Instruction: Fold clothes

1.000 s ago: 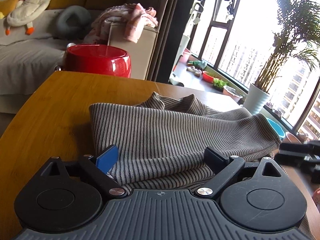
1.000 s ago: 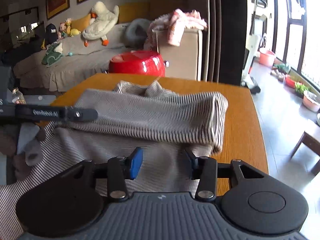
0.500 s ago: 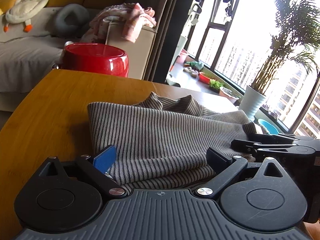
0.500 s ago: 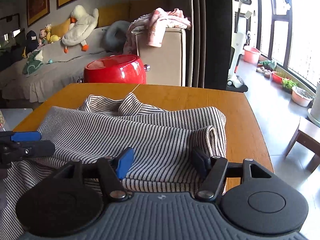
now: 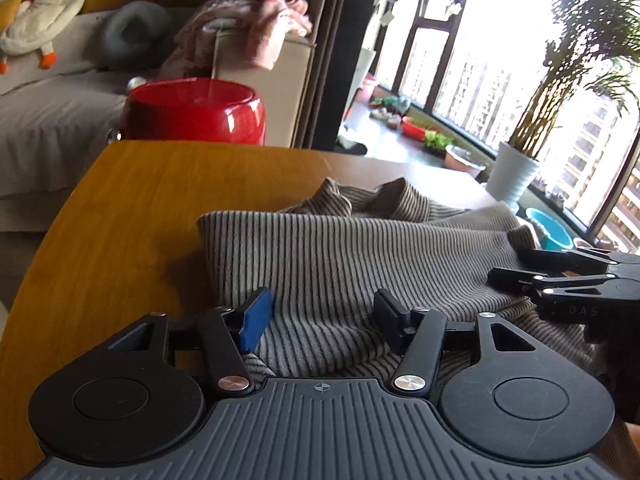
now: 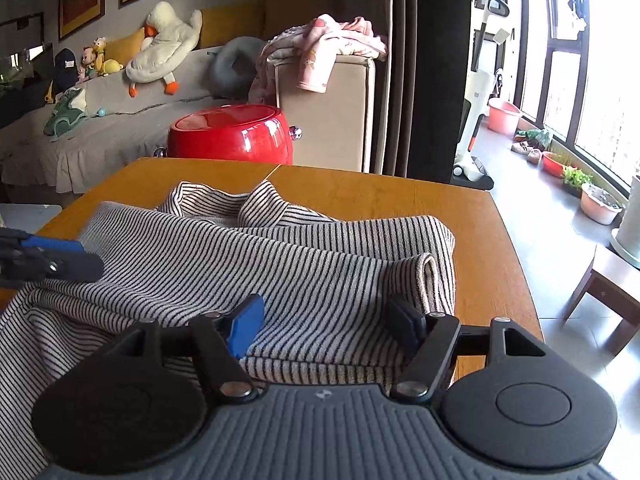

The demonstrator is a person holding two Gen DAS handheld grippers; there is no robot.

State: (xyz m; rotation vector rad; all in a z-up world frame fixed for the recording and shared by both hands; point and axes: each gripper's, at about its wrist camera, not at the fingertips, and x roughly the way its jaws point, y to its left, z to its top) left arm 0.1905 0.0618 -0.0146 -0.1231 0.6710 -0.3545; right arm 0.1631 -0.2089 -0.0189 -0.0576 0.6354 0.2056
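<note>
Left gripper [image 5: 322,318] — fingers apart, striped shirt [image 5: 360,264] lying between and just under the tips, nothing pinched. A second ago the fingers stood wider, and the cloth edge sat closer to the body; now the gripper sits a little back from the fold. Right gripper [image 6: 326,322] — fingers likewise apart, straddling the near edge of the folded layer. It has swung from the shirt's loose lower part to face the folded block squarely, and the rolled sleeve cuff [image 6: 426,276] now lies just ahead of its right finger.

Reading: the sleeve fold looks set down and released; both tools seem placed along the near edge, likely for the next fold away from the fingers toward the collar [image 6: 260,200].

Beyond the fingertips: shirt spread on the wooden table [image 6: 400,196], collar at the far side. Past the table edge, a red pot [image 6: 234,132].

Writing: faint letters on the right gripper's body in the left view, too dim to read.
</note>
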